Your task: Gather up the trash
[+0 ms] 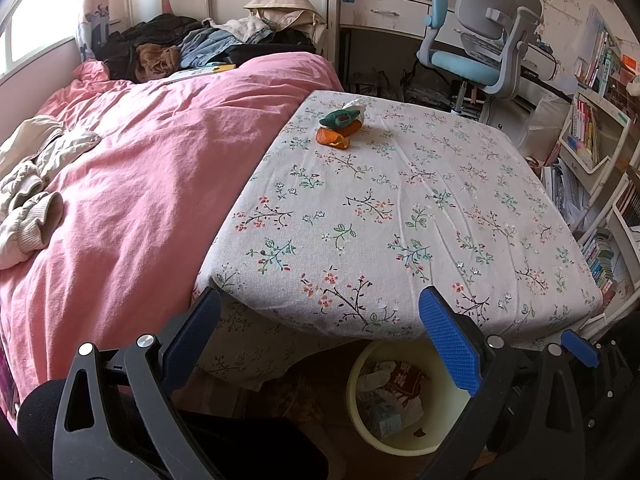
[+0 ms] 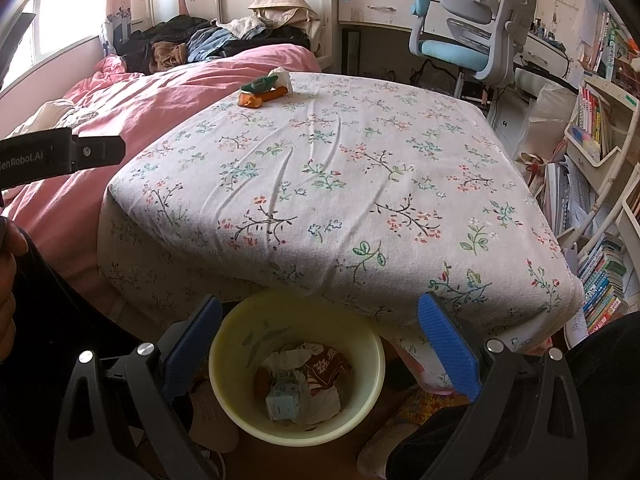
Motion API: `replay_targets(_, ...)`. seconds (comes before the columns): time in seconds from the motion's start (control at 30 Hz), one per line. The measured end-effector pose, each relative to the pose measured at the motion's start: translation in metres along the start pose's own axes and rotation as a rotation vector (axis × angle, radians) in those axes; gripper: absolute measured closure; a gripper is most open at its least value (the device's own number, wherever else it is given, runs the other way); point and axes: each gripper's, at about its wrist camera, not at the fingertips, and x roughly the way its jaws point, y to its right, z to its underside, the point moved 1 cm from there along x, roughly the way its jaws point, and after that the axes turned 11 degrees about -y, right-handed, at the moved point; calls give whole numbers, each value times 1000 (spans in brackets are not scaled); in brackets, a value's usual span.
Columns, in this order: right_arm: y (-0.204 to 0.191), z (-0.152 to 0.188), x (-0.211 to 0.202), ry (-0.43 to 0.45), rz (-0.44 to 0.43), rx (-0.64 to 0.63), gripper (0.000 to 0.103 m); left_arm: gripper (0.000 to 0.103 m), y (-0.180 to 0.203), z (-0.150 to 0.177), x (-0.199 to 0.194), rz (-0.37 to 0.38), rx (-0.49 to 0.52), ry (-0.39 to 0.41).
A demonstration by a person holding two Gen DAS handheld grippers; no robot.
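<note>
Both grippers were spread wide w/ nothing between the blue pads: left gripper (image 1: 320,320) hung over the near table edge, right gripper (image 2: 320,328) sat directly above the yellow bin (image 2: 374,364).

Trash still to collect was a small pile at the far side of the floral tablecloth (image 1: 400,208), approx 12 o'clock from the left gripper and 11 o'clock from the right: a green wrapper (image 1: 341,117) on top, an orange wrapper (image 1: 333,138) under it, and a white crumpled tissue (image 1: 357,106) touching behind. The pile was well apart from both tools.

Judgement: this looked like the gap between drops. The bin already held paper, a red-brown packet and a small carton, so several pieces seemed done and only the last cluster was left. Next move would call for a long reach across the table, jaws kept apart, then closing on one light, crinkly piece w/o dragging the cloth or scattering the rest.

Right wrist view showed the bin's full mouth and contents, plus the left tool's body at 9 o'clock w/ part of a hand. Left wrist view showed only part of the bin below the table edge at 5 o'clock, but gave the clearer look at the pile's stacking.
</note>
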Motion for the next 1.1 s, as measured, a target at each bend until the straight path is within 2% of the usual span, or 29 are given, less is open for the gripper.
replay_targets(0.8,1,2,2,-3,-3,-3,9,7,-1,0,0,3,-2,-2)
replay_targets(0.97,10,-6,-5,14,-41,47,9,7,-2,1,4,10,-20,-11)
replay_targets(1.1,14,-24,-12,49,-76,69,8,7,-7,-1,6,27,-39,-16)
